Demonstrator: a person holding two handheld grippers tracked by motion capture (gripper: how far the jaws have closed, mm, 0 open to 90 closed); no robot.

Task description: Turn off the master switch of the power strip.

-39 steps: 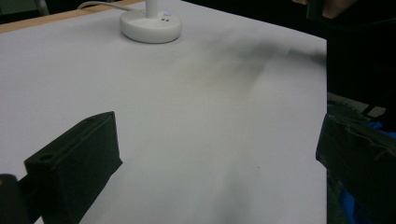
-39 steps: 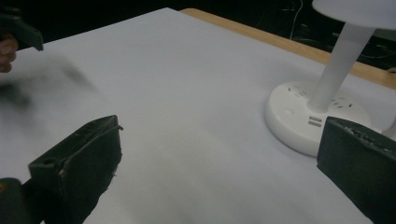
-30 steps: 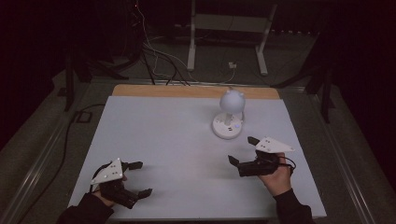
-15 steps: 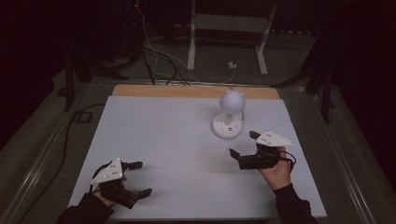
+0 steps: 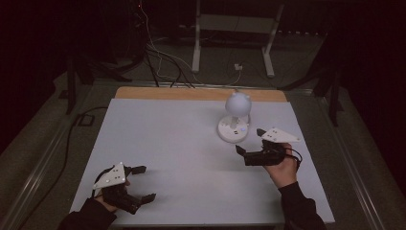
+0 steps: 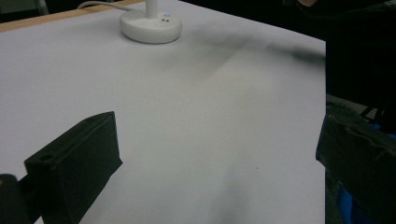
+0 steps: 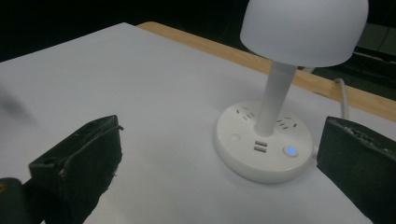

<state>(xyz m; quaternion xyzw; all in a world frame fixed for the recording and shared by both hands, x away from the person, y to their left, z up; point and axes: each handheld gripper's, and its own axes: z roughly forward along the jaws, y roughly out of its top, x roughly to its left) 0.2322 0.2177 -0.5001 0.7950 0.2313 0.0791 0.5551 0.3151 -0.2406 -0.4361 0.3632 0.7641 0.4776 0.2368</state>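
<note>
Lamp upright at table's far right, untouched, blue light on base | right gripper just beside lamp, jaws spread, empty | left gripper well apart from lamp, jaws spread, empty | progress: nothing grasped yet, likely button press or grasp ahead

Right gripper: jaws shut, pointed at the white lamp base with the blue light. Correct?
Not quite. The right gripper is open: the right gripper view shows its jaws set wide apart. It does point at the white lamp base with the blue light.
</note>
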